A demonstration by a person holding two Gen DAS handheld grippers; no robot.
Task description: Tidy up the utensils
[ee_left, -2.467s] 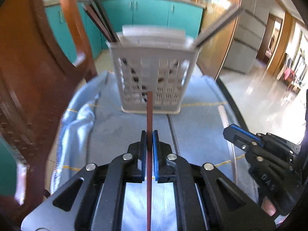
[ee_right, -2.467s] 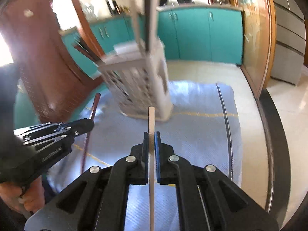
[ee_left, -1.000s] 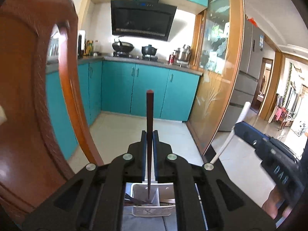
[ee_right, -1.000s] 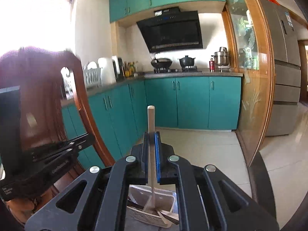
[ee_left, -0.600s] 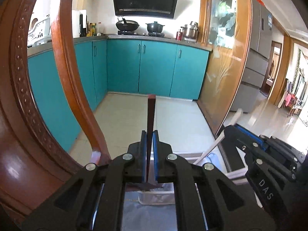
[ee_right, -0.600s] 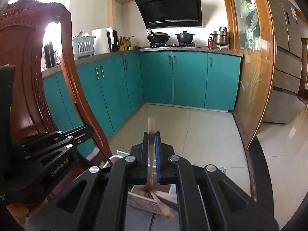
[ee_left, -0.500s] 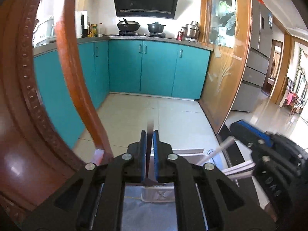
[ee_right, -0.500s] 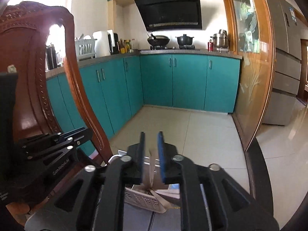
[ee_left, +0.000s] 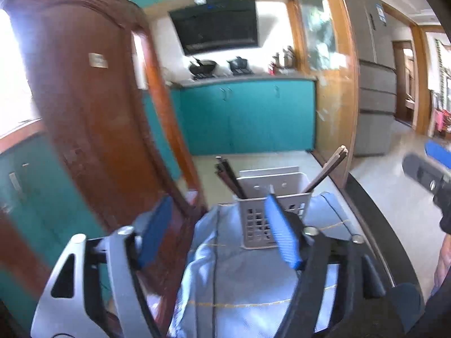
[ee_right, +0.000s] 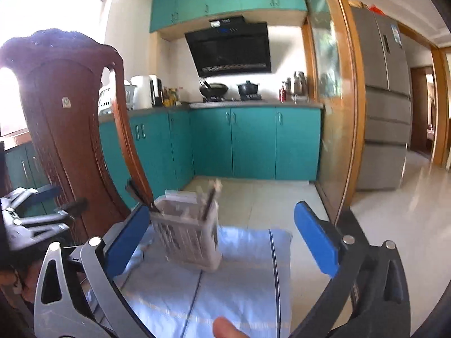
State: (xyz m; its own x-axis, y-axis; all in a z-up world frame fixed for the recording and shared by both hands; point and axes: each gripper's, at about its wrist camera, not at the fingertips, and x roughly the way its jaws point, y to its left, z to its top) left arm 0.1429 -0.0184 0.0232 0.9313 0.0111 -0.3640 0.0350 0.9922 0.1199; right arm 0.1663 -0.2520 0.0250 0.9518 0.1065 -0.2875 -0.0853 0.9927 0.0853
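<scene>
Both my claws just sprang wide, nothing between the pads.
My left claw (ee_left: 217, 233) and right claw (ee_right: 222, 242) face the white slotted basket (ee_left: 272, 211) on the blue cloth (ee_left: 253, 281); dark chopsticks (ee_left: 228, 177) lean left in it, pale chopsticks (ee_left: 328, 170) lean right.

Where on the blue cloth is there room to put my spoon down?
The blue cloth is bare in front of the white basket and on toward its striped right edge. The left side is crowded: the cloth bunches up there against the wooden chair. The basket holds dark chopsticks and pale ones.
</scene>
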